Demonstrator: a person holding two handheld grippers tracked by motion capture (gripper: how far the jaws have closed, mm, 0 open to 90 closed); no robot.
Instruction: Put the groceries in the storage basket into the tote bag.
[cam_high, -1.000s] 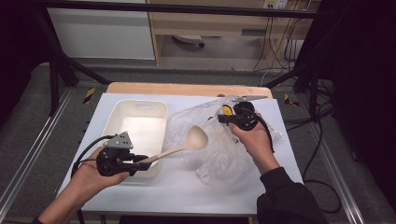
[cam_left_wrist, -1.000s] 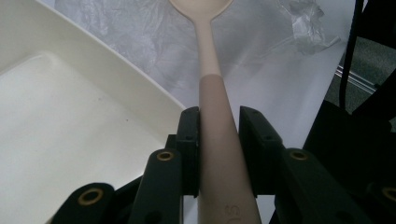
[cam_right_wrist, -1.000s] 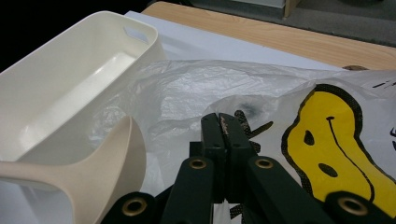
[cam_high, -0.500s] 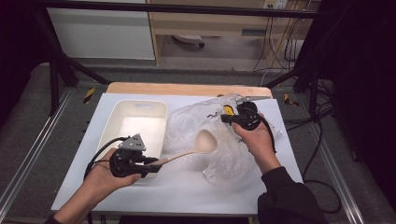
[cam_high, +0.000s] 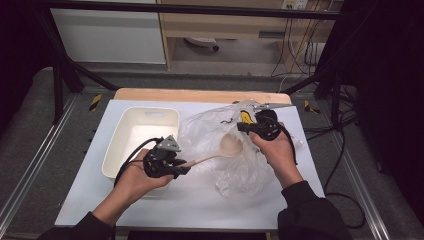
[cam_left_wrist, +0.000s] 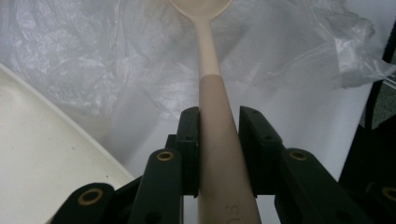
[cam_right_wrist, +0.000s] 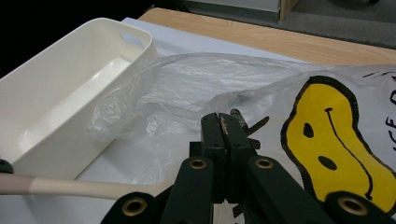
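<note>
My left gripper (cam_high: 183, 169) (cam_left_wrist: 218, 140) is shut on the handle of a beige spoon (cam_high: 220, 152) (cam_left_wrist: 211, 88). The spoon points right and away, and its bowl lies at the mouth of a clear plastic bag (cam_high: 235, 167) (cam_left_wrist: 93, 56). My right gripper (cam_high: 240, 125) (cam_right_wrist: 223, 125) is shut on the bag's upper edge (cam_right_wrist: 261, 100), beside a yellow smiley print, and holds that edge up off the table. The spoon handle (cam_right_wrist: 70, 187) crosses the lower left of the right gripper view.
A cream plastic tub (cam_high: 116, 150) (cam_right_wrist: 70, 93) (cam_left_wrist: 37, 158) stands left of the bag on the white table cover (cam_high: 200, 205). A wooden table edge (cam_high: 200, 96) runs along the back. Cables trail off to the right on the floor.
My left hand has carried the spoon rightward, from over the tub's corner to the bag, so the bowl now sits at the bag's mouth. The right hand has kept still.
</note>
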